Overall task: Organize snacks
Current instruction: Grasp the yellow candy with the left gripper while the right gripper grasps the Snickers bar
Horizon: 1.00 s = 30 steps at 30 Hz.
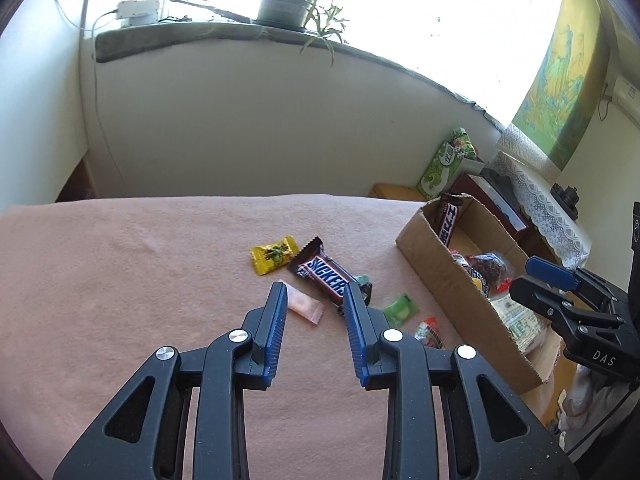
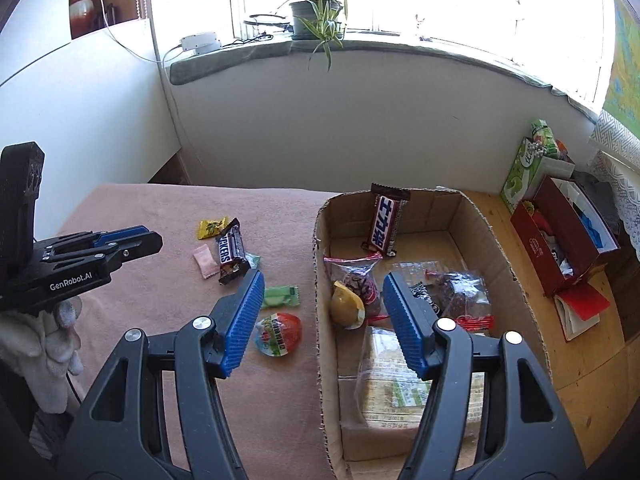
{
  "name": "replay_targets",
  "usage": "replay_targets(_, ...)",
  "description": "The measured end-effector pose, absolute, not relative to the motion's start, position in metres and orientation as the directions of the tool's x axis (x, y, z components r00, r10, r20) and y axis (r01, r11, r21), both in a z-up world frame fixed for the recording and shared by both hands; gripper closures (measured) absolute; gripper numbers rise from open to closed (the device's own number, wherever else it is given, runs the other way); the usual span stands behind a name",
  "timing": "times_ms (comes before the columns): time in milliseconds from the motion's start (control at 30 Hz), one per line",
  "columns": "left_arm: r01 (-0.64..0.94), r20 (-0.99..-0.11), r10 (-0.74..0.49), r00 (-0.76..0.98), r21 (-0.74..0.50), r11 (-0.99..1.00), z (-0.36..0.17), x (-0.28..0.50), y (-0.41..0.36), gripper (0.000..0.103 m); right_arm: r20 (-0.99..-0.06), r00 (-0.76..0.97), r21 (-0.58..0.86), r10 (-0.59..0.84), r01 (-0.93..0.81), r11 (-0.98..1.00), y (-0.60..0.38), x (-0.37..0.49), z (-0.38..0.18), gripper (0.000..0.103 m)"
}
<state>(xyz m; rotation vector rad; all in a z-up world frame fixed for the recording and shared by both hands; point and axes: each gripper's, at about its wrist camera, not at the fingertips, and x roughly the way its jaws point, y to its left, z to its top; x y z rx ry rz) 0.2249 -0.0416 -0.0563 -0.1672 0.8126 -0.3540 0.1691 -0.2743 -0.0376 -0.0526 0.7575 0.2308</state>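
Observation:
Loose snacks lie on the pink cloth: a Snickers bar [image 1: 325, 276] [image 2: 231, 251], a yellow candy [image 1: 274, 258] [image 2: 212, 227], a pink packet [image 1: 305, 307] [image 2: 204, 260], a green packet [image 1: 401, 309] [image 2: 281, 296] and an egg-shaped red and green sweet [image 1: 429, 333] [image 2: 278, 333]. A cardboard box [image 1: 440, 276] [image 2: 506, 256] at the right holds several snacks, with a chocolate bar [image 2: 386, 222] leaning on its far wall. My left gripper [image 1: 316, 300] is open and empty, just short of the pink packet and Snickers. My right gripper [image 2: 322, 292] is open and empty above the box's left wall.
A red box [image 2: 560, 240] with odds and ends and a green tissue box [image 2: 524, 168] [image 1: 444, 164] stand on the wooden surface right of the cardboard box. A windowsill with a potted plant [image 1: 288, 0] runs behind the table.

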Motion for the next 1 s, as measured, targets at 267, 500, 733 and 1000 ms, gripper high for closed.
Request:
replay_targets(267, 0.208, -0.691, -0.361, 0.626, -0.298, 0.932, -0.066, 0.239, -0.011, 0.076, -0.729, 0.645, 0.030, 0.229, -0.303, 0.952, -0.230, 0.192, -0.051, 0.039)
replay_targets(500, 0.211, -0.712, -0.398, 0.579, -0.341, 0.916, -0.080, 0.266, -0.003, 0.076, -0.779, 0.565, 0.067, 0.271, -0.355, 0.932, -0.203, 0.223, -0.066, 0.039)
replay_targets(733, 0.363, -0.763, -0.351, 0.543, -0.164, 0.917, -0.090, 0.287, -0.029, 0.076, -0.822, 0.508, 0.040, 0.257, -0.398, 0.917, -0.179, 0.248, -0.081, 0.039)
replay_targets(1000, 0.513, -0.796, -0.354, 0.492, -0.064, 0.856, -0.096, 0.305, -0.049, 0.076, -0.862, 0.443, 0.027, 0.246, -0.445, 0.895, -0.158, 0.268, -0.102, 0.048)
